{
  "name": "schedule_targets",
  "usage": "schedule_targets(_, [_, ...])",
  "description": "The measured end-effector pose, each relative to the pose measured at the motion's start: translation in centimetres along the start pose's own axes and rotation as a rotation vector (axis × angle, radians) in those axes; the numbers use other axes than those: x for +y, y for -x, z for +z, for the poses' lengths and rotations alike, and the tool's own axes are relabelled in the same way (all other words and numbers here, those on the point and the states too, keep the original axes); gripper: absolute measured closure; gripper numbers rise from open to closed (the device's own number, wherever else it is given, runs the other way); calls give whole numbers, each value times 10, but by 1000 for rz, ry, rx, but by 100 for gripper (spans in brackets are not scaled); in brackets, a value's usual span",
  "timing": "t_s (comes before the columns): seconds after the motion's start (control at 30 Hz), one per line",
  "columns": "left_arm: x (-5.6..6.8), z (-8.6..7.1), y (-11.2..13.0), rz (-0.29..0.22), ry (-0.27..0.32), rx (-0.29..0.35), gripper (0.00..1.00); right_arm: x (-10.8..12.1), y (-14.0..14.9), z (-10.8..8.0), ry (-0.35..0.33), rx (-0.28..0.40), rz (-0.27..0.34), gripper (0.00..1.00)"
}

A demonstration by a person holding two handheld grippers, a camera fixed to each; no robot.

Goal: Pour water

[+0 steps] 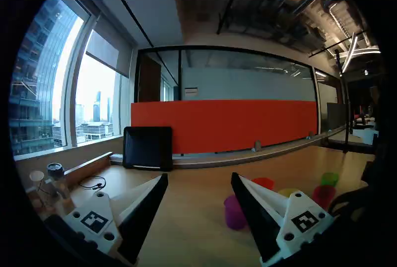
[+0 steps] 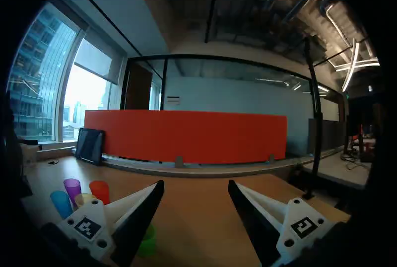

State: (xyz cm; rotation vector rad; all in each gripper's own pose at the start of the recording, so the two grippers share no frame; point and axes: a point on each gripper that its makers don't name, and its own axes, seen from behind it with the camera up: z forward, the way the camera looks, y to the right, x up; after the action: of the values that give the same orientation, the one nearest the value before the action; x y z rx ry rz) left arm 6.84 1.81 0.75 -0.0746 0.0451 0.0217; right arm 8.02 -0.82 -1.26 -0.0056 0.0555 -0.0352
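Cups point(image 1: 234, 212) upright, mouths up | L gripper point(image 1: 198, 175) jaws wide, empty | R gripper point(image 2: 195, 182) jaws wide, empty

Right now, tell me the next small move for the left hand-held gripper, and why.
Probably ease the left hand-held gripper forward toward the purple cup. Its jaws stand open and empty, and that cup looks the nearest on the table, just beside one finger. Nothing is held yet, so pouring cannot start.

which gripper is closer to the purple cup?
Left. The purple cup sits just ahead of the left gripper, by one finger; from the right gripper it stands farther off, to its left.
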Motion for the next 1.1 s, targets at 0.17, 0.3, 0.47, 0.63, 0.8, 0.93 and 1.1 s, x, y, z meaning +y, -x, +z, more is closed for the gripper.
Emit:
schedule_targets(0.17, [-3,-2,-6,9,-29,34,6,-2,2,-3,-1,6,4,0])
schedule_targets(0.3, [-2,-2,-4,-3,-30,48,6,-4,3,-4,-2,2,3,0])
schedule_targets(0.47, [-6,-3,3,-10,-48,50,6,-7,7,-7,-2,-14,0,0])
schedule_targets(0.63, [-6,-7,12,-2,-55,49,6,-7,14,-11,5,-38,6,0])
schedule_targets(0.8, [-5,-10,26,-6,-58,33,6,-3,17,-14,17,-48,-2,0])
schedule_targets(0.93, [-4,-11,37,-23,-55,24,6,-4,16,-16,21,-50,-7,0])
schedule_targets(1.1, [-6,-15,43,-26,-57,21,6,-8,17,-15,18,-54,-10,0])
